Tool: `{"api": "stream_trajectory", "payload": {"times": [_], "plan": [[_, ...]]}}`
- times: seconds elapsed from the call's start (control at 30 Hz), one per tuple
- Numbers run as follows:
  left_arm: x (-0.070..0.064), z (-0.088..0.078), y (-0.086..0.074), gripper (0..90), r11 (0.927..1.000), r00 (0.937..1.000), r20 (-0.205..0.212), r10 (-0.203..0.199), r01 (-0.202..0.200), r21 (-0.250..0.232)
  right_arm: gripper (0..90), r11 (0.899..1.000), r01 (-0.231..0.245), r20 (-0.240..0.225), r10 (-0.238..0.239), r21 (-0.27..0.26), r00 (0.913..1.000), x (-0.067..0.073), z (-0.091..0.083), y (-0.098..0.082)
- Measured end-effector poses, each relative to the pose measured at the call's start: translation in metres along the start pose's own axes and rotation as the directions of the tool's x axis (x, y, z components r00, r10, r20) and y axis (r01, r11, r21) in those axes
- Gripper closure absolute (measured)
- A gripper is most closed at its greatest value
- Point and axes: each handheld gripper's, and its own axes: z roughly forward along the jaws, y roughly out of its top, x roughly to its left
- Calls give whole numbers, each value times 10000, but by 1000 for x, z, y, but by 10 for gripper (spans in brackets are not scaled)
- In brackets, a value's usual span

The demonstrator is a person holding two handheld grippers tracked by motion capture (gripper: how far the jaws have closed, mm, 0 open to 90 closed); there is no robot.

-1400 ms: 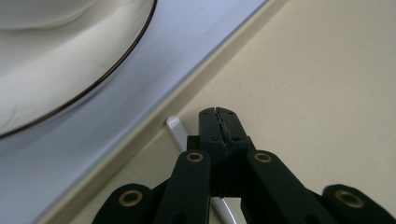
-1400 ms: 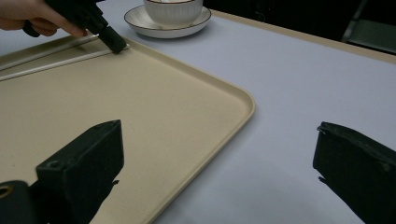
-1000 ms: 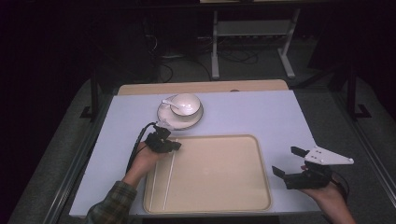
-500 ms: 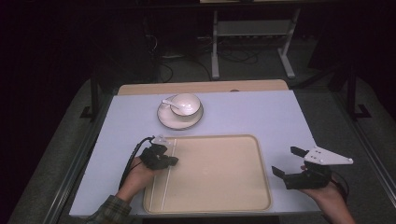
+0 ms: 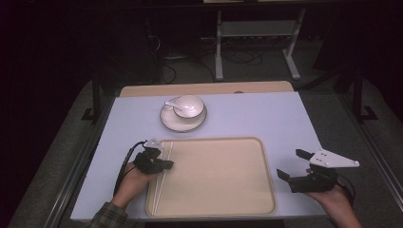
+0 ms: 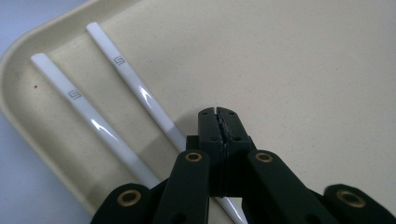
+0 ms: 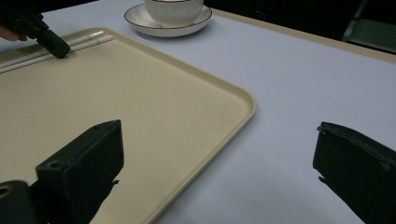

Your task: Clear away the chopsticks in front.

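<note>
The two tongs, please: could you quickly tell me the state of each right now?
Left tongs: closed, empty, tips over the chopsticks on the tray.
Right tongs: open, empty.

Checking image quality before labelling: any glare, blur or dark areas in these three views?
High view: table evenly lit, surroundings nearly black, picture soft. Left gripper view: bright glare streaks on the two white chopsticks, the shut left gripper casts a soft shadow on the tray. Right gripper view: the open right gripper is dark and blurred up close, the saucer sharper.
</note>
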Motion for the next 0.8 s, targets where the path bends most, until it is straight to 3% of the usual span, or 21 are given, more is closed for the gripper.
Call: {"api": "stream_trajectory", "payload": {"times": [0.8], "plan": [[13, -7, -2, 887, 9996, 9997, -121, -195, 198, 197, 15, 10000, 26, 13, -26, 23, 10000, 0, 0, 0]]}}
